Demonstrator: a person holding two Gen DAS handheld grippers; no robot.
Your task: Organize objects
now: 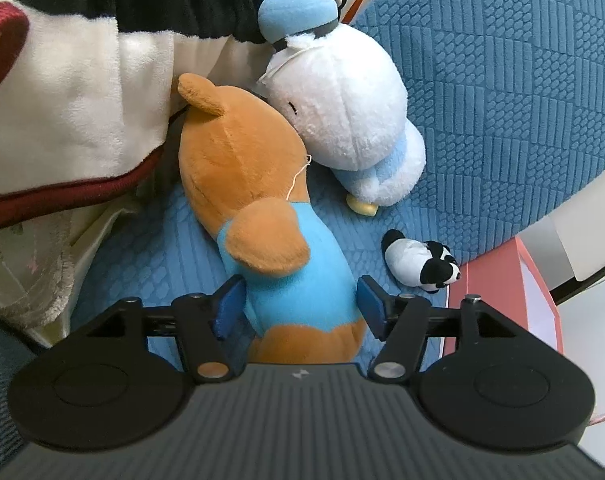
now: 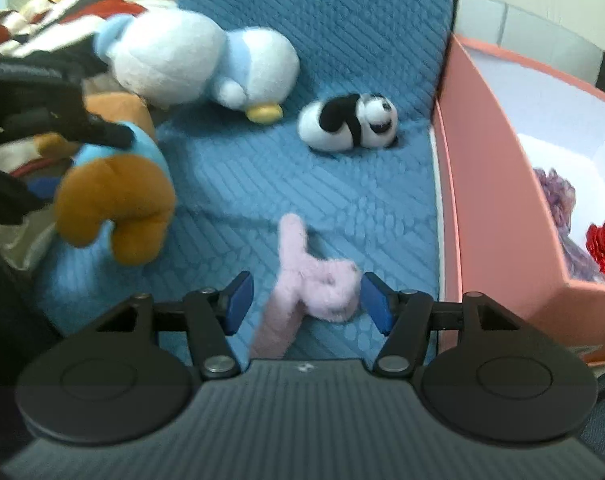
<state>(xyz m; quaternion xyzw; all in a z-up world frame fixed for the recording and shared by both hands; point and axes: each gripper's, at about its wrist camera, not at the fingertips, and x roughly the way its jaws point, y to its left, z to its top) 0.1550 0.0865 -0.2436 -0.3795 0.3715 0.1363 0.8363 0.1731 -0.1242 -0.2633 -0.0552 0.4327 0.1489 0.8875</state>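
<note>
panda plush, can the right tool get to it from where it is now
Probably yes. The panda plush lies alone on the blue cover, straight beyond the open right tool. Only the pink fuzzy toy sits between the fingers, so the tool would pass over it.

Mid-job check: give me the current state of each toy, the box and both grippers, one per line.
Brown bear: lying on the blue cover, body between the left gripper fingers, which are open.
White duck: lying against the bear's head.
Panda: lying loose on the cover, untouched.
Pink plush: lying between the right gripper fingers, which are open.
Pink box: open, with purple and red items inside.
</note>
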